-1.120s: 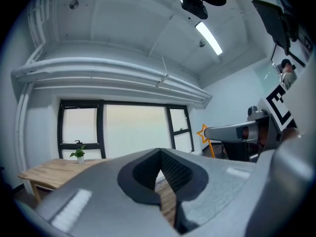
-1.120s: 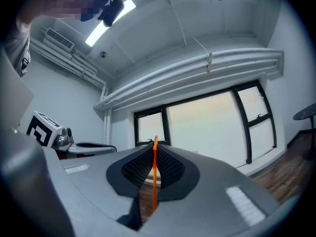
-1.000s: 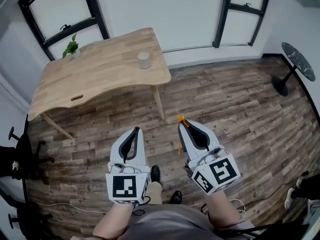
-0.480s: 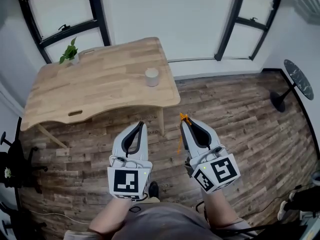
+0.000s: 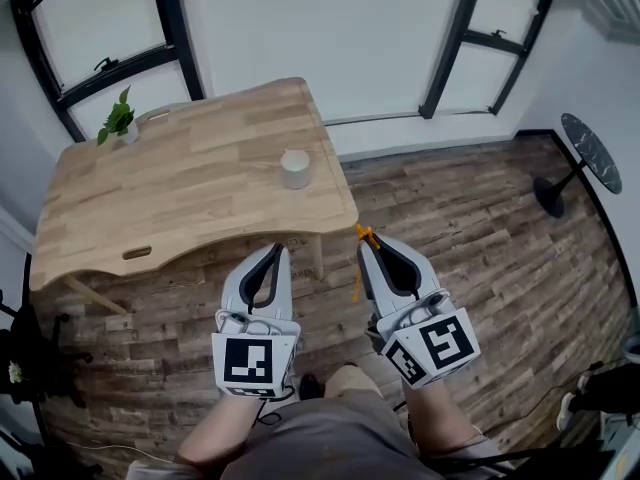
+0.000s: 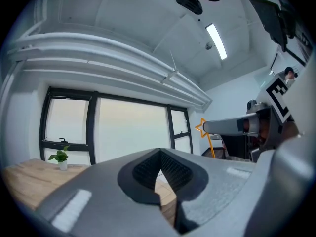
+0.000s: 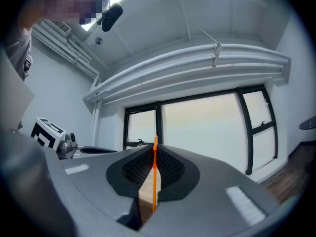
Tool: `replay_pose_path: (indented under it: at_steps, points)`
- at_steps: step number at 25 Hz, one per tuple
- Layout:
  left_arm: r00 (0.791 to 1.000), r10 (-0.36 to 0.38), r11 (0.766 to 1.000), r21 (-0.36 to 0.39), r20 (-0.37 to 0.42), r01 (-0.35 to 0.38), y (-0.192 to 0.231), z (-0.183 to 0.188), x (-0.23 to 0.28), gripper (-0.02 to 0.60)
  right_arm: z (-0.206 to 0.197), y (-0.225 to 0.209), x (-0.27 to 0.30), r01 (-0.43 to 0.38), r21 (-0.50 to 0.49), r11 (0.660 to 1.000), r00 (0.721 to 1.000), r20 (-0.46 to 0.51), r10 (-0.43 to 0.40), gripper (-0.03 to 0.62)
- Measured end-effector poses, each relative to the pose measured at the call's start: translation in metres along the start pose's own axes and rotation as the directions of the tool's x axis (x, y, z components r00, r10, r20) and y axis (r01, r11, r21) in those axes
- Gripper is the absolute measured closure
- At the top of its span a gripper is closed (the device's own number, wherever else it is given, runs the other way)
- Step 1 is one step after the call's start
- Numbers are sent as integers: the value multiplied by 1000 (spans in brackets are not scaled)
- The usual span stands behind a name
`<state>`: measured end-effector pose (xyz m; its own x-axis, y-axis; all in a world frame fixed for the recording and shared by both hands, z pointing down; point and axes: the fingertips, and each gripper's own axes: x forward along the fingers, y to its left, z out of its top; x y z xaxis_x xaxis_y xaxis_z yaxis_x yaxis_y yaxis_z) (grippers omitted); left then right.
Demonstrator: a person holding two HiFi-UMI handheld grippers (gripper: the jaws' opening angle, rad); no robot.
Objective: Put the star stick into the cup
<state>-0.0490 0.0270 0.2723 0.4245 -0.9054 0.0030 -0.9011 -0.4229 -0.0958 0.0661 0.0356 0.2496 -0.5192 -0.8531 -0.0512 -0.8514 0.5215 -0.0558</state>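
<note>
Nearest the camera, the person's two forearms [image 5: 225, 433] each carry a grey two-jaw gripper, held side by side above the floor, short of the desk's near edge.

Left tongs [image 5: 276, 253]: clenched, tips meeting, with nothing between the ribbed pads [image 6: 170, 169]. Its marker cube [image 5: 250, 368] bears a black-and-white square pattern.

Right tongs [image 5: 368, 243]: clamped on the thin orange star stick [image 5: 356, 278]. The right gripper view shows the shaft [image 7: 154, 181] pinched upright between the jaw tips. In the head view the star end stands just past the jaw tips and the shaft trails back along the inner side of the tongs. The left gripper view shows the outlined star [image 6: 201, 128] at the tip of the right tongs. The right marker cube [image 5: 432, 348] shows a black-and-white square pattern on two faces.

Beyond the tongs stands the light wooden desk [image 5: 180, 188] with a curved front edge. The small off-white cylindrical cup [image 5: 295, 168] stands upright near the desk's right edge, well apart from the star stick. A small green potted plant [image 5: 118, 121] sits at the far left corner.

Brown wood-plank floor [image 5: 480, 218] surrounds the desk. A dark round pedestal table [image 5: 592, 148] stands at the far right. Black-framed windows [image 5: 90, 48] line the white wall behind.
</note>
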Motion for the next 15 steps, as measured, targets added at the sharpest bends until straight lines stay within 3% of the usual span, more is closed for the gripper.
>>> replay_pose_path:
  at_steps: [8, 15]
  points:
    - [996, 2, 1000, -13, -91, -3, 5, -33, 74, 581, -24, -63, 51, -4, 47, 999, 1000, -28, 5, 548]
    - [993, 44, 999, 17, -108, -42, 21, -30, 145, 581, -21, -113, 114, -69, 81, 994, 997, -10, 70, 548]
